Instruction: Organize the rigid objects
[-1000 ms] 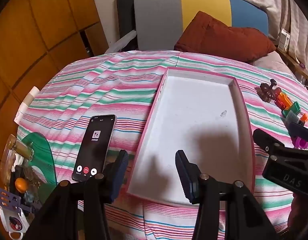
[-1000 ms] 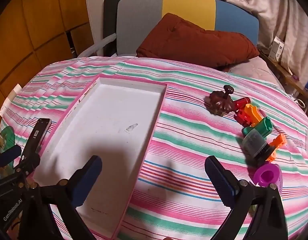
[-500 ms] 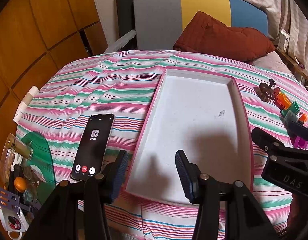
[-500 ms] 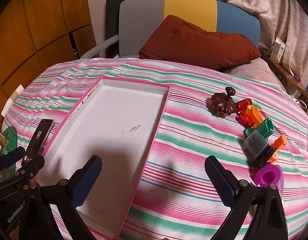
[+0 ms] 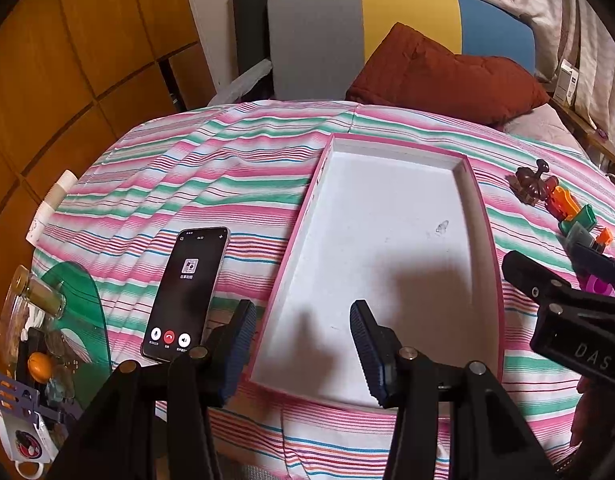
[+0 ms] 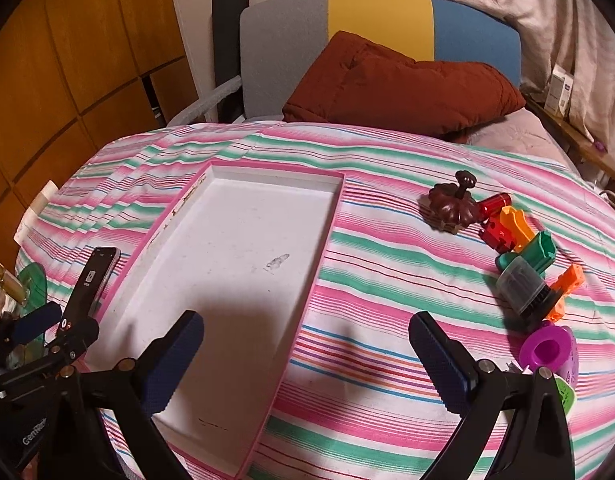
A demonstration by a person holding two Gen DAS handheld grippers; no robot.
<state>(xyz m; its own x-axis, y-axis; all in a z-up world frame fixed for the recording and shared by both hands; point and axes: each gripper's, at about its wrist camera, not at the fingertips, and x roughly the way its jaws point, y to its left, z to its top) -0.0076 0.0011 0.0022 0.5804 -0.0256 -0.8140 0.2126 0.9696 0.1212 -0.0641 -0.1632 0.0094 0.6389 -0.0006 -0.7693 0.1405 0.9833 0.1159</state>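
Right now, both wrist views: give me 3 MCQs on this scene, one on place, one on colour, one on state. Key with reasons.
1. Where does the phone lie relative to the tray?
A. inside it
B. on the bedspread beside its left edge
C. on the pillow

2. What colour is the tray's rim?
A. pink
B. blue
C. black

3. What state is the right claw in?
A. shut on a toy
B. shut, empty
C. open, empty

Key: B, the phone rests on the striped bedspread outside the left rim; A, a pink border runs around the white floor; C, its pads stand wide apart with only cloth and tray between them.
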